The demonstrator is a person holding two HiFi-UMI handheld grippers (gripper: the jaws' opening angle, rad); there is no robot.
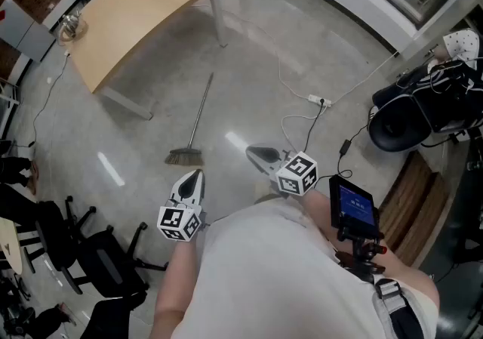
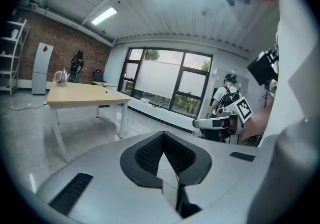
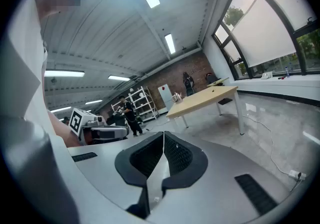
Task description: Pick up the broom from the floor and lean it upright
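The broom (image 1: 195, 120) lies flat on the grey floor ahead of me, its thin handle pointing toward the table and its bristle head (image 1: 184, 156) nearest me. My left gripper (image 1: 195, 177) is held in the air just short of the bristles, jaws shut and empty. My right gripper (image 1: 253, 152) hovers to the right of the bristle head, also shut with nothing in it. In the left gripper view the left gripper (image 2: 163, 133) has its pads pressed together, and the right gripper view shows the right gripper (image 3: 163, 133) the same. Neither gripper view shows the broom.
A light wooden table (image 1: 136, 13) stands beyond the broom. A white power strip (image 1: 320, 101) and cables lie on the floor to the right. Black office chairs (image 1: 90, 254) crowd the near left. A dark bag (image 1: 423, 115) and a wooden bench (image 1: 411, 201) are at the right.
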